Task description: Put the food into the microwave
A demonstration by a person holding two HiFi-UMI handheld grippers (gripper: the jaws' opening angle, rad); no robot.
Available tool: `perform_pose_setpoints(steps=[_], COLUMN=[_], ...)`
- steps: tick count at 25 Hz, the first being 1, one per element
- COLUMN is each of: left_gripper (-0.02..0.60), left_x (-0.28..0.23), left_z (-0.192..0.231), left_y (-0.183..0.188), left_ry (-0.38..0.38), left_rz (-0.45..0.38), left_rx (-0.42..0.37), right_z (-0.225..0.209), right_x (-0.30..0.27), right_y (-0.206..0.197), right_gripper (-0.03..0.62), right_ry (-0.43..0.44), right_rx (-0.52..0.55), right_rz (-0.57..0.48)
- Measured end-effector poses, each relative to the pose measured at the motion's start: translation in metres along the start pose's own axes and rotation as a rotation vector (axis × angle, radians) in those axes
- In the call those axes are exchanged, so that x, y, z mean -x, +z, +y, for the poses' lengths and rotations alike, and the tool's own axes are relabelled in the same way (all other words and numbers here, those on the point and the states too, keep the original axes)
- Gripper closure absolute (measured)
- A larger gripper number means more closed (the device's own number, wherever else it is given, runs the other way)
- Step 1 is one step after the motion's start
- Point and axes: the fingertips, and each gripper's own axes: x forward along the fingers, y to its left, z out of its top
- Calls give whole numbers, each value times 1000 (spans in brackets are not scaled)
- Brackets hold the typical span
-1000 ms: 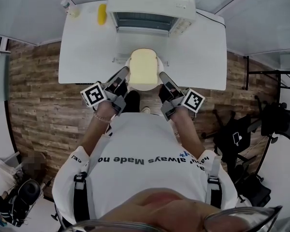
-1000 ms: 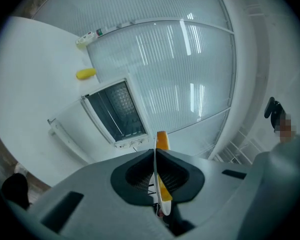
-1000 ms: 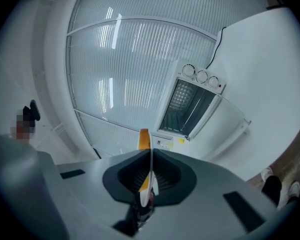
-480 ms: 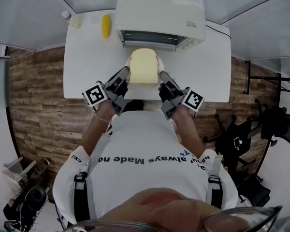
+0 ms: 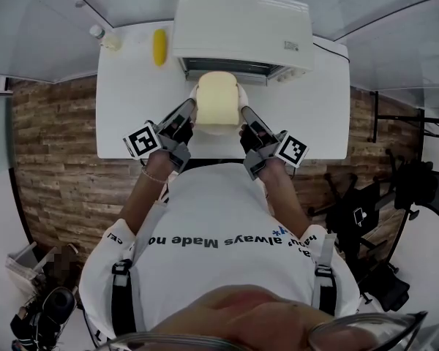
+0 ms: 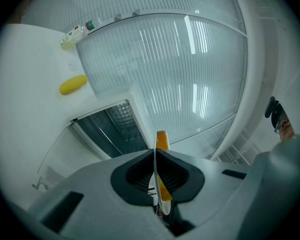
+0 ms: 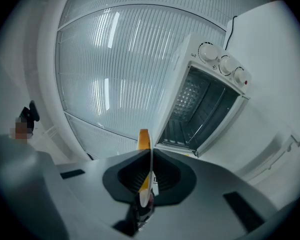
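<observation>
A big slice of bread (image 5: 218,101) lies on a white plate (image 5: 218,129) held level between both grippers, just in front of the white microwave (image 5: 241,20) and its open mouth (image 5: 230,68). My left gripper (image 5: 192,110) is shut on the plate's left rim, my right gripper (image 5: 243,112) on its right rim. In the left gripper view the rim (image 6: 157,186) runs edge-on between the jaws, with the bread's crust (image 6: 161,140) above and the dark cavity (image 6: 115,126) ahead. The right gripper view shows the same rim (image 7: 150,176), crust (image 7: 143,139) and cavity (image 7: 200,111).
A yellow corn cob (image 5: 159,46) and a small bottle (image 5: 102,36) lie on the white table (image 5: 132,115) left of the microwave; both also show as corn (image 6: 73,84) and bottle (image 6: 75,35). The microwave's knobs (image 7: 225,64) sit at its right. Its glass door (image 6: 55,159) hangs open downward.
The plate with the bread has been carried forward over the table; the bread's far edge now reaches the microwave's mouth. Both grippers kept their hold.
</observation>
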Motion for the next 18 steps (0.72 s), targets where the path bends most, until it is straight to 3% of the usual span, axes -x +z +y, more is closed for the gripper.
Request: perform_pose_setpoints(steps=[18], left_gripper=[563], left_x=[-56], left_z=[-14], left_y=[-34], left_ry=[25], left_rz=[-35], left_rx=[6], right_z=[-22], right_x=[32], right_y=[56], right_gripper=[572], right_ry=[5], right_rx=[-11], right_rz=[58])
